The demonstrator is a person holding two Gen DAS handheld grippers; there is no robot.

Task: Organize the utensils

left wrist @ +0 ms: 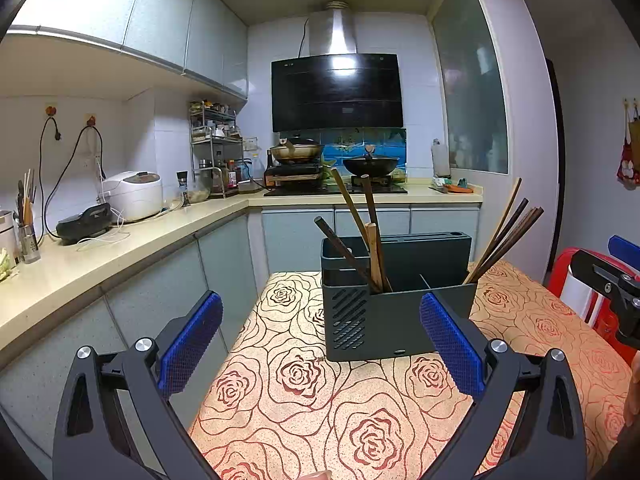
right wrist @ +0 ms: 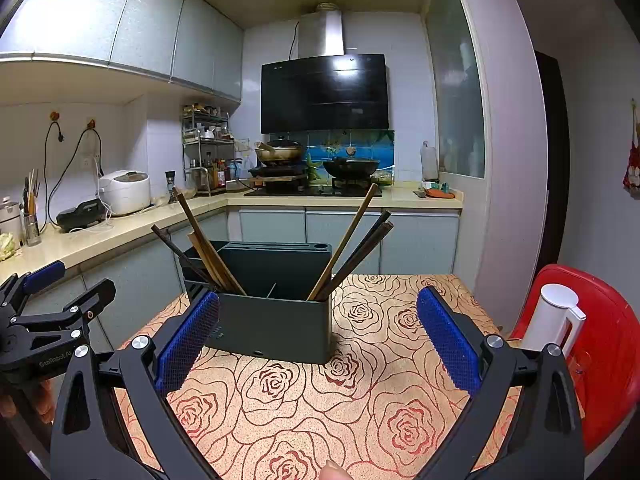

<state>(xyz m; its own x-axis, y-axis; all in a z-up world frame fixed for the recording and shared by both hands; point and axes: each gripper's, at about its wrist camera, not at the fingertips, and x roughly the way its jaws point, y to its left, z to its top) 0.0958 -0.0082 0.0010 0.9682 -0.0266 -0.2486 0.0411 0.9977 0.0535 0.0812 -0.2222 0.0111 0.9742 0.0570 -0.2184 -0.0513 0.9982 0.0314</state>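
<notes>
A dark grey utensil holder (left wrist: 384,320) (right wrist: 276,324) stands on the rose-patterned table (left wrist: 312,400) (right wrist: 320,400). Several wooden chopsticks lean in its left compartment (left wrist: 368,232) (right wrist: 200,236) and several more in its right compartment (left wrist: 504,236) (right wrist: 352,248). My left gripper (left wrist: 320,340) is open and empty, held in front of the holder. My right gripper (right wrist: 318,336) is open and empty, also in front of the holder. The right gripper shows at the right edge of the left wrist view (left wrist: 616,292); the left gripper shows at the left edge of the right wrist view (right wrist: 44,320).
A red plastic chair (right wrist: 600,344) with a white kettle (right wrist: 552,316) stands right of the table. A kitchen counter (left wrist: 120,240) runs along the left with a rice cooker (left wrist: 134,194). A stove with woks (left wrist: 336,168) is at the back.
</notes>
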